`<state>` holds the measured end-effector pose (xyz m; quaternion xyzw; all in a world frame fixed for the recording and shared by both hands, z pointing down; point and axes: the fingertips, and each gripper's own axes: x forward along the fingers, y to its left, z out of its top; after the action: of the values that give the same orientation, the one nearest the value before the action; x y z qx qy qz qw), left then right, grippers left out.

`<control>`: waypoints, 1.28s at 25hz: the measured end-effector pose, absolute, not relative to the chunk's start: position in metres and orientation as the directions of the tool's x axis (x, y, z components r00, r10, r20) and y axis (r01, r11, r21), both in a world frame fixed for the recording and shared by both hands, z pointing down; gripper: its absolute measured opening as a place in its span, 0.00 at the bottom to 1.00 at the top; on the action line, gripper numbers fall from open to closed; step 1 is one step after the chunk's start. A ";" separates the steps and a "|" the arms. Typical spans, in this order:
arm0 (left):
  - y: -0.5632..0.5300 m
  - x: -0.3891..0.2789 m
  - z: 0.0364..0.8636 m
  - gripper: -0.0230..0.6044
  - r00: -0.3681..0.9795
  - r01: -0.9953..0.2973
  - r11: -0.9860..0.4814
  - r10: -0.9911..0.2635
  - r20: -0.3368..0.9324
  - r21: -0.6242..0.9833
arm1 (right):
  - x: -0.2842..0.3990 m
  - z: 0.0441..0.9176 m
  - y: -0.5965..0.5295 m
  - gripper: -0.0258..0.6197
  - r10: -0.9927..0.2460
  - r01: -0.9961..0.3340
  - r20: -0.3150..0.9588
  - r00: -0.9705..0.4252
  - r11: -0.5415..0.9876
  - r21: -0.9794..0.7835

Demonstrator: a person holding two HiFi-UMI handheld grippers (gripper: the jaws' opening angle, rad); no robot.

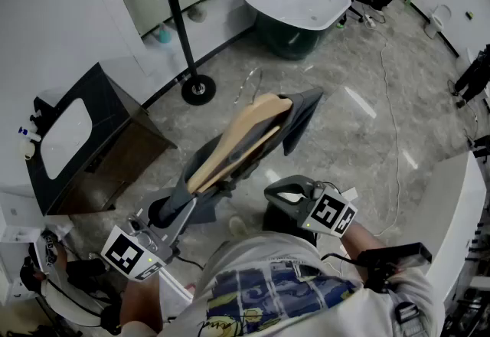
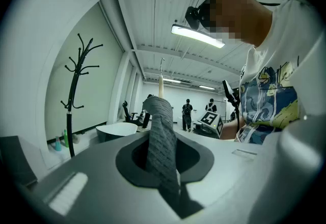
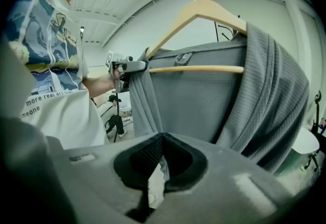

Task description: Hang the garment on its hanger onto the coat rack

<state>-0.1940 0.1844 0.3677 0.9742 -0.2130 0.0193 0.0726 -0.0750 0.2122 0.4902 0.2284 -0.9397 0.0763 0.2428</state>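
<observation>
A grey garment (image 1: 297, 119) hangs over a wooden hanger (image 1: 243, 138) with a wire hook (image 1: 249, 85), held out over the floor. My left gripper (image 1: 174, 207) is shut on the garment's lower end, a grey strip (image 2: 162, 134) running up between its jaws. In the right gripper view the hanger (image 3: 204, 10) and garment (image 3: 204, 101) fill the middle, with the left gripper (image 3: 124, 68) clamped on the fabric's left edge. My right gripper (image 1: 285, 193) is just below the garment, jaws together with nothing in them (image 3: 162, 139). The black coat rack (image 1: 178, 14) stands beyond, at the back left.
A white bathtub (image 1: 300, 0) stands behind the rack. At the left is a dark cabinet with a sink (image 1: 80, 136). A cable (image 1: 390, 121) trails across the marble floor. Other people stand far off (image 2: 187, 114). The rack's hooks (image 2: 80, 67) show at the left.
</observation>
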 end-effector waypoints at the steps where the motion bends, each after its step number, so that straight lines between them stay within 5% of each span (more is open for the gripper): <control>1: 0.195 -0.189 0.368 0.09 0.909 -0.418 -0.898 -0.412 0.069 0.137 | -0.069 0.491 0.226 0.04 -0.392 -0.468 0.492 -0.778 0.883 -0.036; 11: 0.168 -0.148 0.361 0.09 0.901 -0.433 -0.887 -0.425 0.086 0.158 | -0.013 0.500 0.211 0.04 -0.370 -0.455 0.492 -0.788 0.889 -0.059; 24: -0.018 -0.087 0.328 0.09 0.885 -0.466 -0.873 -0.460 0.076 0.143 | 0.060 0.489 0.053 0.04 -0.294 -0.378 0.471 -0.832 0.921 -0.093; 32: -0.153 -0.088 0.309 0.09 0.872 -0.489 -0.858 -0.484 0.071 0.157 | 0.075 0.497 -0.025 0.10 -0.340 -0.443 0.481 -0.808 0.889 -0.116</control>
<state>-0.0877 -0.1531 0.3090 0.9638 -0.2524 0.0147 0.0853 0.0747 -0.0254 0.4974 0.2075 -0.9441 0.1119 0.2302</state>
